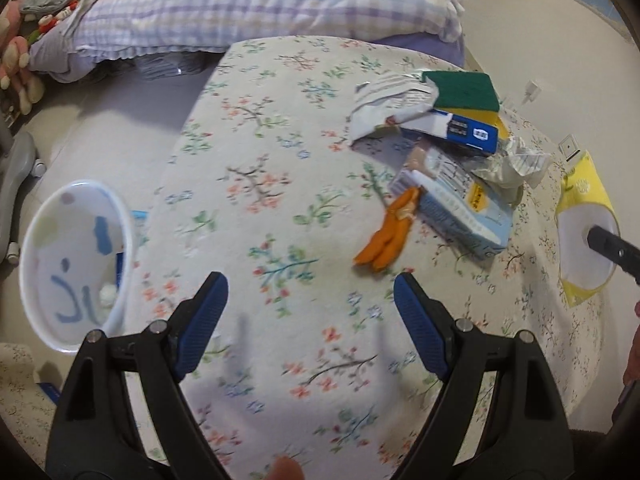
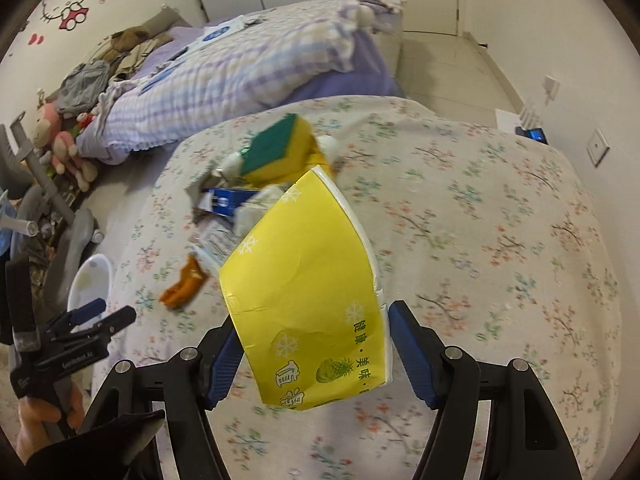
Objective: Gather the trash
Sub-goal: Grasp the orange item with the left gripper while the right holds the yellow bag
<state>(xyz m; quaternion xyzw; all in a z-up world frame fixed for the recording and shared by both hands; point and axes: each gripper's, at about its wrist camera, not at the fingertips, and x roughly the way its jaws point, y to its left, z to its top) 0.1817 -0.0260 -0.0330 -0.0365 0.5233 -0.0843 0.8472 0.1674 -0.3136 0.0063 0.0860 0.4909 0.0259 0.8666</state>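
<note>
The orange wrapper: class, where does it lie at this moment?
The orange wrapper lies on the floral cloth, at the near-left edge of the trash pile, touching the pale blue packet. In the right wrist view it sits left of the yellow paper cup.

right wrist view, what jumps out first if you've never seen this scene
The bright yellow paper cup fills the middle of the view, squashed between the right gripper above the floral tablecloth. Behind it sits a heap of trash topped by a green and yellow sponge, with an orange wrapper lying nearer. The white bin waits at the table's left edge.
</note>
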